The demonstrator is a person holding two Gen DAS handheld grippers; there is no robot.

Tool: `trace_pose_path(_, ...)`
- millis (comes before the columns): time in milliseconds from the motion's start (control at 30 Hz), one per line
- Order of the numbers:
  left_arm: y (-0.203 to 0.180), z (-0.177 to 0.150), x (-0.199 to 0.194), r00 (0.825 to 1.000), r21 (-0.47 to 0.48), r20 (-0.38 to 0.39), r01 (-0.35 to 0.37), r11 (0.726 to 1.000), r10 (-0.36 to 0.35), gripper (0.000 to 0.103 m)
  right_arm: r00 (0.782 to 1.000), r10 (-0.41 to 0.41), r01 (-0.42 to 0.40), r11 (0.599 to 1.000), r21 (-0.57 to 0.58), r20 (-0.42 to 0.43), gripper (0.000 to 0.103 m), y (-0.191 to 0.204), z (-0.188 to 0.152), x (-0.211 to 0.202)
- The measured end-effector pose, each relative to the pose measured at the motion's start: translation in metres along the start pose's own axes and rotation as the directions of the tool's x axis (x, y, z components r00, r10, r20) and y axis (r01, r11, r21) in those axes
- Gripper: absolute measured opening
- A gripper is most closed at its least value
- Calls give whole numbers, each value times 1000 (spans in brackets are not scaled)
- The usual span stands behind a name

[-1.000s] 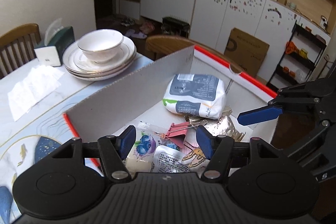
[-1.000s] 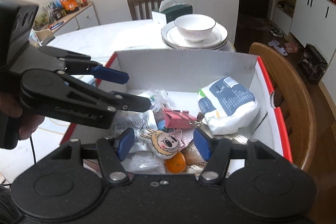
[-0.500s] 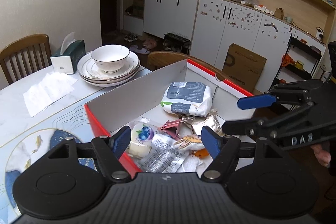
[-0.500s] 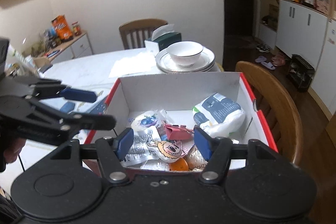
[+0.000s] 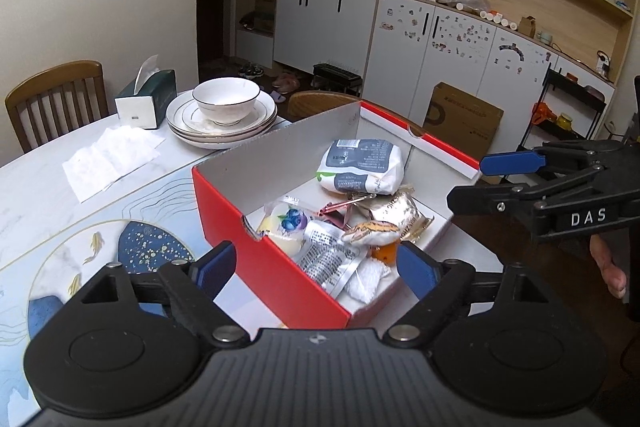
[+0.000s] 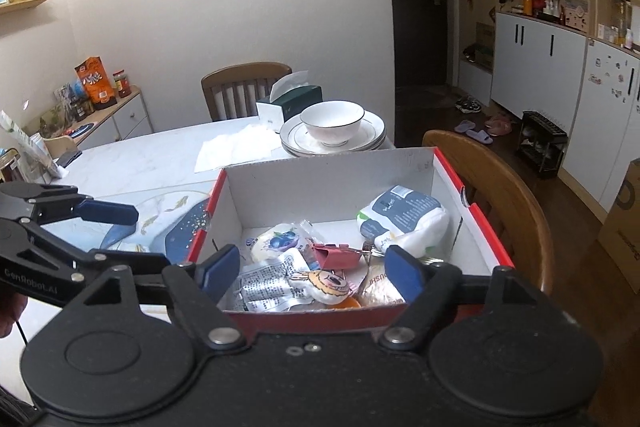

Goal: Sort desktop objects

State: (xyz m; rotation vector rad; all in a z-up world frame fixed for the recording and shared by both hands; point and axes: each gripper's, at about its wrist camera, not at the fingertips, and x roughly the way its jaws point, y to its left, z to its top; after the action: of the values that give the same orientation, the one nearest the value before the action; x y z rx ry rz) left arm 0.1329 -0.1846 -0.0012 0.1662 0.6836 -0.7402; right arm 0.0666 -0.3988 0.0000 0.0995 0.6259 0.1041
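Note:
A red cardboard box (image 5: 280, 263) with a white inside stands on the table; it also shows in the right wrist view (image 6: 492, 227). In it lie a white and grey wipes pack (image 5: 360, 167) (image 6: 404, 219), a pink binder clip (image 6: 336, 254), a blueberry snack packet (image 5: 286, 223) (image 6: 274, 241), a silver sachet (image 5: 326, 259), a cartoon-face charm (image 6: 324, 283) and a gold wrapper (image 5: 396, 213). My left gripper (image 5: 316, 267) is open and empty, above the box's near corner. My right gripper (image 6: 312, 267) is open and empty, above the box's near edge.
Stacked white plates with a bowl (image 5: 224, 107) (image 6: 332, 127), a green tissue box (image 5: 148, 95) and a loose tissue (image 5: 112, 155) lie behind the box. Wooden chairs (image 5: 52, 99) (image 6: 508, 195) stand around the table. A blue patterned mat (image 5: 100, 255) lies left of the box.
Both grippers have pulled up and back from inside the box, so the whole box now shows. Both stay open and empty. The things in the box have not moved.

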Motion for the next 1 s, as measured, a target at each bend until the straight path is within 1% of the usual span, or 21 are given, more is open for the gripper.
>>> trace_pose_path(33, 0, -1, -2, 1000, 1, 4, 3, 1000, -3, 101, 1000, -3, 3, 1000, 4, 3, 80, 1, -1, -2)
trace_pose_path(67, 0, -2, -5, 1000, 2, 10, 9, 1000, -9, 103, 1000, -8, 8, 1000, 7, 5, 81, 3, -2, -4)
trace_pose_path(533, 0, -6, -24, 998, 31, 51, 42, 999, -44, 103, 999, -46, 45, 998, 36, 28, 82, 20, -8, -18)
trace_pose_path(933, 0, -7, -20, 996, 46, 33, 87, 995, -89, 103, 998, -55, 54, 998, 45, 18, 82, 22, -8, -16)
trace_pose_path(1000, 1, -7, -20, 996, 45, 32, 85, 995, -86, 103, 998, -54, 53, 998, 45, 14, 82, 22, -7, -15)
